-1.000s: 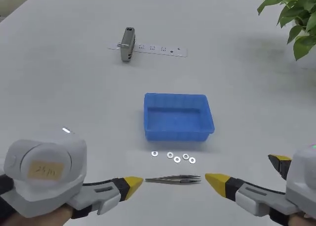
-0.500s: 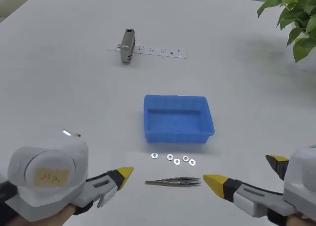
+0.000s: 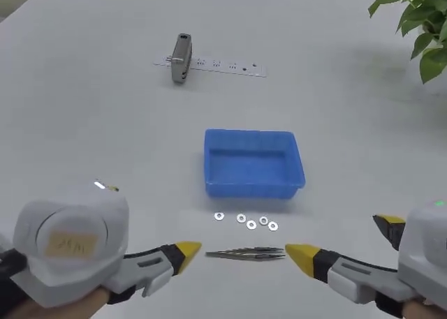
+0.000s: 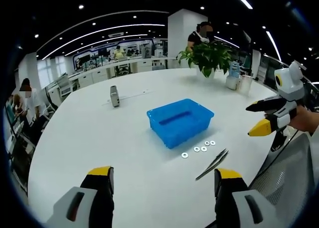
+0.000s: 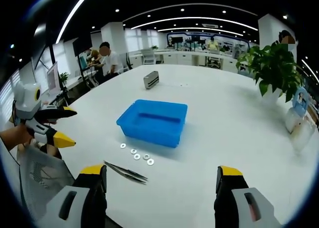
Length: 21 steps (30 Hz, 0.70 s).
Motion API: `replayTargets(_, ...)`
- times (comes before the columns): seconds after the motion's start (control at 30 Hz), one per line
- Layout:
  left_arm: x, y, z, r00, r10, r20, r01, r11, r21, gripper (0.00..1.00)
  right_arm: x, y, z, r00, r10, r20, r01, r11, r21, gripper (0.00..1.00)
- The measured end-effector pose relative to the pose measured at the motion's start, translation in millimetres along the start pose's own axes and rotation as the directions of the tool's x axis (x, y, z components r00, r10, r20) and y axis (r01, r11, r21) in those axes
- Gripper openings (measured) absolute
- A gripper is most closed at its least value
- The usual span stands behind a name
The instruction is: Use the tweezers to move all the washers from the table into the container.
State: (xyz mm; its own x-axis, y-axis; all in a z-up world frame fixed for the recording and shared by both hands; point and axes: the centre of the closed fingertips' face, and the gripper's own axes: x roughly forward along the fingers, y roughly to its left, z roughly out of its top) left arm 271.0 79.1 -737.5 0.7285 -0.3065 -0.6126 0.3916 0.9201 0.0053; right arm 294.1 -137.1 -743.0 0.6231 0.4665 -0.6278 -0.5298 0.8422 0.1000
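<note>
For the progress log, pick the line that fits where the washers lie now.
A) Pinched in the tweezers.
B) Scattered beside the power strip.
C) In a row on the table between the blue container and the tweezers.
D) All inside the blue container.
C: the five washers lie in a row on the table, just in front of the blue container, with the tweezers lying nearer the person.

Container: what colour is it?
The container is solid blue; the head view shows it best.
</note>
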Motion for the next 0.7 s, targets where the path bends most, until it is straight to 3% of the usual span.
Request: replayTargets(0.7, 15.4, -15.9, -3.7, 0.9959, -0.078, -0.046, 0.081, 0.995, 0.064, 0.75, 6.1, 3.6, -5.9, 0.9997, 0.017, -0.016, -0.017, 1.0, 0.008, 0.88)
